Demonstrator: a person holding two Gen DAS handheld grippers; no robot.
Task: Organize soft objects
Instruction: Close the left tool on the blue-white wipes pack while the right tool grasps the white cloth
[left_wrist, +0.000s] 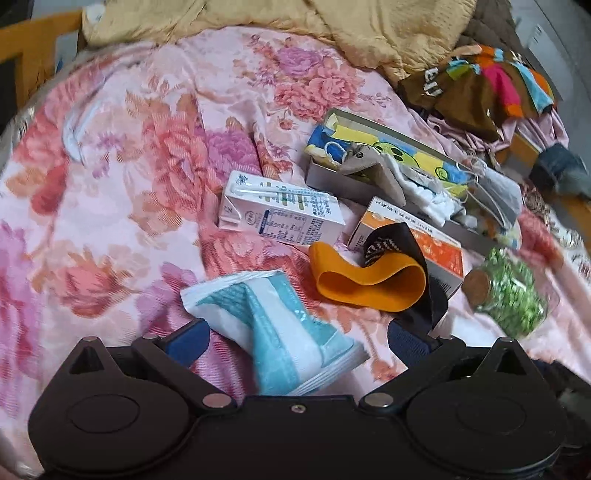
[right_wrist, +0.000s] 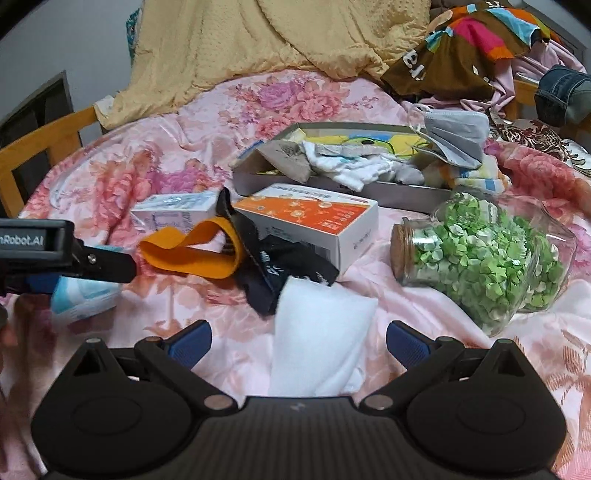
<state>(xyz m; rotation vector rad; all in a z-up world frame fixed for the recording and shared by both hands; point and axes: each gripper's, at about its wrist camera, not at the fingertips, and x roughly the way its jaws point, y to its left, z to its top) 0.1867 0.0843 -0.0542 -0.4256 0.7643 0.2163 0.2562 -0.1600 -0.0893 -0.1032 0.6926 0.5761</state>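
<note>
My left gripper (left_wrist: 297, 341) is open around a blue and white tissue pack (left_wrist: 273, 328) lying on the floral bedspread; it also shows in the right wrist view (right_wrist: 83, 291). My right gripper (right_wrist: 297, 341) is open around a white soft cloth (right_wrist: 317, 339). An orange band (left_wrist: 365, 284) and a black cloth (right_wrist: 280, 266) lie just beyond. A grey tray (right_wrist: 332, 184) holds white cloths, a tan piece and a grey face mask (right_wrist: 456, 138).
A milk carton (left_wrist: 280, 214) and an orange and white box (right_wrist: 314, 221) lie in front of the tray. A corked glass jar of green paper stars (right_wrist: 476, 251) lies on the right. A yellow blanket (right_wrist: 258, 40) and piled clothes (right_wrist: 472, 44) sit behind.
</note>
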